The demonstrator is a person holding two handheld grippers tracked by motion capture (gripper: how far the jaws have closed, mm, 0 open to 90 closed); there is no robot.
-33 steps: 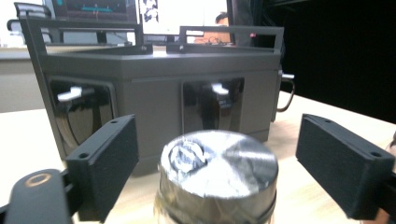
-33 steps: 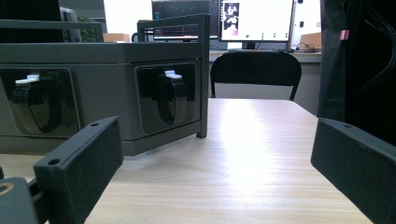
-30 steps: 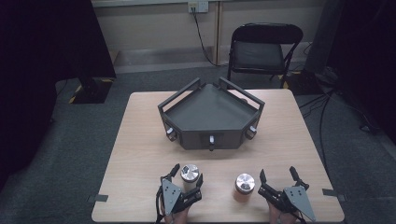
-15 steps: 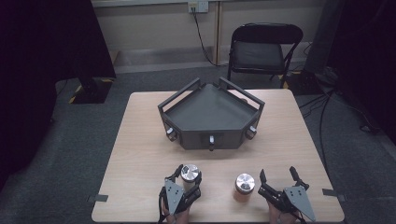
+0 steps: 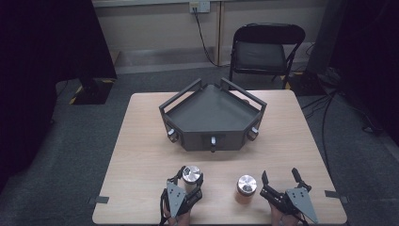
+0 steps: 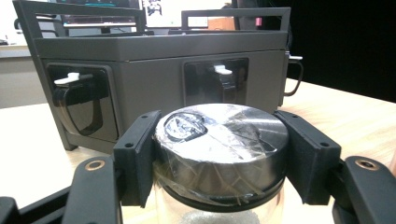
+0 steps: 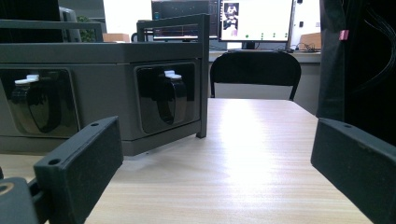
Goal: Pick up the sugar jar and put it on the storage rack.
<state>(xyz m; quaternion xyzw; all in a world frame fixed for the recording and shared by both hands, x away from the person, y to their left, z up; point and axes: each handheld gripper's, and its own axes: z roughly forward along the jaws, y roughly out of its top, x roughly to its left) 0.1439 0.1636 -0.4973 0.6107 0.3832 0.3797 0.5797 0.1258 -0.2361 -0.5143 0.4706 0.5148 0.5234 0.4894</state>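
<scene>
A clear jar with a silver lid (image 5: 191, 172) stands near the table's front edge, left of centre. My left gripper (image 5: 191, 175) is shut on it just below the lid. In the left gripper view the two pads (image 6: 137, 156) press on opposite sides of that jar (image 6: 222, 135). A second jar (image 5: 245, 184), brownish with a silver lid, stands free to its right. My right gripper (image 5: 280, 174) rests just right of this jar, open; in the right gripper view its jaws (image 7: 219, 163) stand wide apart over bare wood.
A dark grey angular tray (image 5: 211, 141) with handles and front latches sits mid-table, close ahead of both grippers (image 6: 154, 51) (image 7: 93, 51). A black folding chair (image 5: 263, 52) stands beyond the table's far edge. Grey tape tabs (image 5: 99, 199) mark the front corners.
My left gripper's jaws have closed onto the silver-lidded jar. Neither hand has shifted, and the right gripper stays open.
</scene>
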